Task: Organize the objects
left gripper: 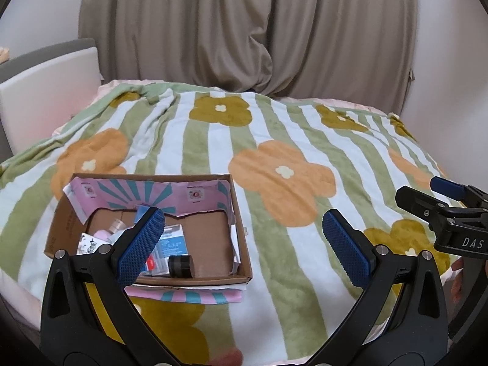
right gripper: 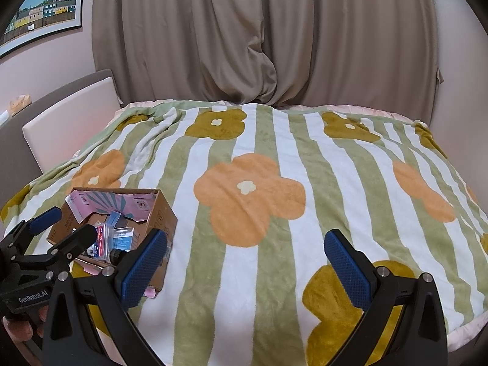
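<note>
An open cardboard box (left gripper: 241,244) with a pink and teal lining lies on the bed at the left; it also shows in the right wrist view (right gripper: 161,213). Inside lie a blue and white packet (left gripper: 172,241), a black cylinder (left gripper: 181,266), a pink item (left gripper: 102,234) and other small things. My left gripper (left gripper: 244,244) is open and empty, above the box's right edge. My right gripper (right gripper: 245,259) is open and empty over bare blanket, right of the box. Each gripper shows in the other's view, the right one (left gripper: 442,207) and the left one (right gripper: 58,228).
A green and white striped blanket (right gripper: 274,213) with orange and mustard flowers covers the bed. Beige curtains (right gripper: 259,36) hang behind it. A padded headboard (right gripper: 70,116) stands at the left, with a framed picture (right gripper: 42,9) on the wall above.
</note>
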The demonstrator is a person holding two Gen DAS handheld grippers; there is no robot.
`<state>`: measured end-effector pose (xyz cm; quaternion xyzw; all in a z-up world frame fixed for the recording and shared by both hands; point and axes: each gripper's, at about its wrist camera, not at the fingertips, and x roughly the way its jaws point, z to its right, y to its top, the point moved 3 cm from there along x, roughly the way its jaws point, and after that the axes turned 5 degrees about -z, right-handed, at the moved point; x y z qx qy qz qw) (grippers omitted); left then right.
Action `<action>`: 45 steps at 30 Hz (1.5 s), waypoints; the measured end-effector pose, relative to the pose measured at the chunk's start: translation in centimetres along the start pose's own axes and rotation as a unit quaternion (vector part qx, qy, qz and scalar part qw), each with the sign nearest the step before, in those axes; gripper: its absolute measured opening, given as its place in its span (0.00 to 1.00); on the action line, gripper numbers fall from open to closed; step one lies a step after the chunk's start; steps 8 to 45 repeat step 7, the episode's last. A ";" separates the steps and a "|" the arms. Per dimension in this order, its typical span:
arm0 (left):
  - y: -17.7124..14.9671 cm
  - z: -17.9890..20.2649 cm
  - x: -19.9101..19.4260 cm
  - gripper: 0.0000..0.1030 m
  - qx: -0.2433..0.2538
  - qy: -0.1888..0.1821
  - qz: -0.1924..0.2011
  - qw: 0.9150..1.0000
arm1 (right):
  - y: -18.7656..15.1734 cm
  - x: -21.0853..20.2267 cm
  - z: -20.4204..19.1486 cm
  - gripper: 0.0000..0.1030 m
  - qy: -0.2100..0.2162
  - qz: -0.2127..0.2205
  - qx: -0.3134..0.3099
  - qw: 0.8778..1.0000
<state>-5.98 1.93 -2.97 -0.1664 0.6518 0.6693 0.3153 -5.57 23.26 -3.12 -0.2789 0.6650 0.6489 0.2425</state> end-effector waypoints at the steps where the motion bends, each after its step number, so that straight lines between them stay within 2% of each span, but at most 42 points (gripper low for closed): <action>1: -0.1 0.0 0.0 1.00 0.001 0.002 0.001 1.000 | 0.0 0.0 0.0 1.00 0.000 0.000 0.000 1.000; 45: -0.3 0.0 0.1 1.00 0.002 0.003 0.004 1.000 | 0.1 0.0 -0.1 1.00 0.000 -0.002 0.000 1.000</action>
